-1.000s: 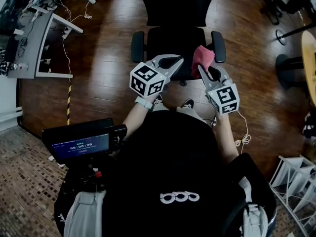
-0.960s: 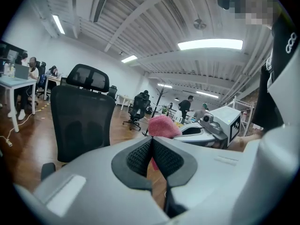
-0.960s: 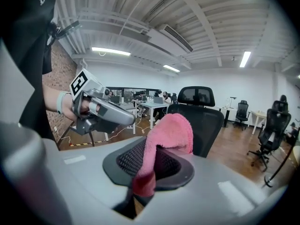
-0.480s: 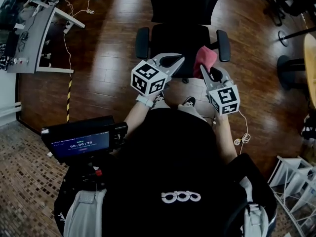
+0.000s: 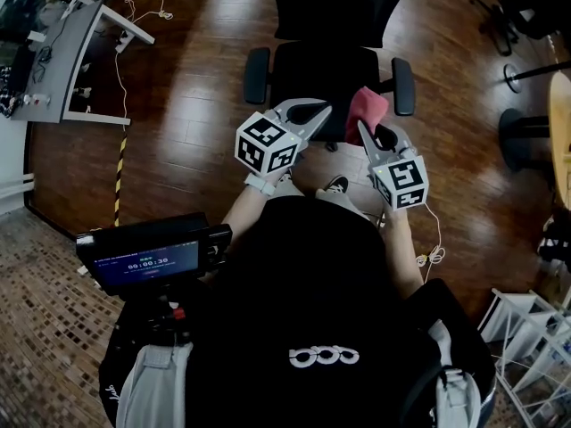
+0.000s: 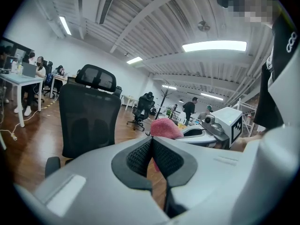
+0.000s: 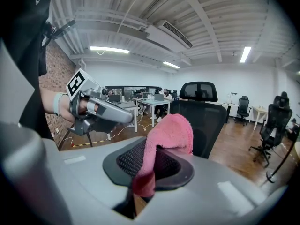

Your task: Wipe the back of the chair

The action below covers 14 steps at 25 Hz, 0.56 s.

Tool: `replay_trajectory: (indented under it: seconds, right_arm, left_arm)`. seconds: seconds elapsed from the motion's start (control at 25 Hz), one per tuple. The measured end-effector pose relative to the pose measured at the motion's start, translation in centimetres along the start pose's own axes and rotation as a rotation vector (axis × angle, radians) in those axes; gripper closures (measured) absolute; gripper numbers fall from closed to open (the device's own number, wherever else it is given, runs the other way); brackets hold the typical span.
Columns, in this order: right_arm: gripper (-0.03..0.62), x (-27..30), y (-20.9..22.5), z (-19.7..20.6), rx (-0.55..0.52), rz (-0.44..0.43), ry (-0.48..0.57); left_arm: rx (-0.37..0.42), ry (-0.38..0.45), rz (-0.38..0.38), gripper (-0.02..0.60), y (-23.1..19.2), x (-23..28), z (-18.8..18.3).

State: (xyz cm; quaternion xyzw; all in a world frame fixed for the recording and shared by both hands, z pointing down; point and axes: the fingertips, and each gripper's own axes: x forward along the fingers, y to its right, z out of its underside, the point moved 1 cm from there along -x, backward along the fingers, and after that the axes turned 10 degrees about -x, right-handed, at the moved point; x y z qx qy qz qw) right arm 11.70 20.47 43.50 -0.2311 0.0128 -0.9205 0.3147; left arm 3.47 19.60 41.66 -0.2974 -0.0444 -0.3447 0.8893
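While you face the black mesh office chair (image 5: 324, 68) on the dark wooden plank floor (image 5: 196, 105), both of your tools are raised side by side above the near edge of its seat. Your right claw (image 5: 364, 128) is pinching a fluffy pink cloth (image 5: 367, 105). The right gripper view shows the cloth (image 7: 165, 137) clamped between the ribbed black pads, with a rounded fold bulging above them and a darker tail hanging below. In the head view the cloth sits above the seat's near right part, just near of the right armrest (image 5: 403, 86). It is apart from the chair's backrest (image 5: 339, 3), which rises on the far side of the seat. Seen along the right claw (image 7: 154, 154), the backrest and its headrest stand beyond the cloth and do not touch it.

Your left claw (image 5: 314, 111) is pressed together, with nothing between its pads. The left gripper view shows those pads meeting at the tip of the claw (image 6: 151, 140). The pink cloth (image 6: 164, 127) shows past them to the right and the chair (image 6: 89, 121) to the left. The two marker cubes, left (image 5: 266, 144) and right (image 5: 401, 181), sit near of the claws, over your wrists. A black handheld screen (image 5: 147, 261) showing a timer sits at your near left.
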Motion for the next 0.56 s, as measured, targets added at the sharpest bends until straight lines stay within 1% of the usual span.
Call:
replay_trajectory:
  seconds: [0.56]
  right_arm:
    - [0.554, 0.55, -0.34, 0.15, 0.015, -0.024, -0.004]
  left_arm:
    - [-0.016, 0.023, -0.023, 0.588, -0.61, -0.46, -0.58]
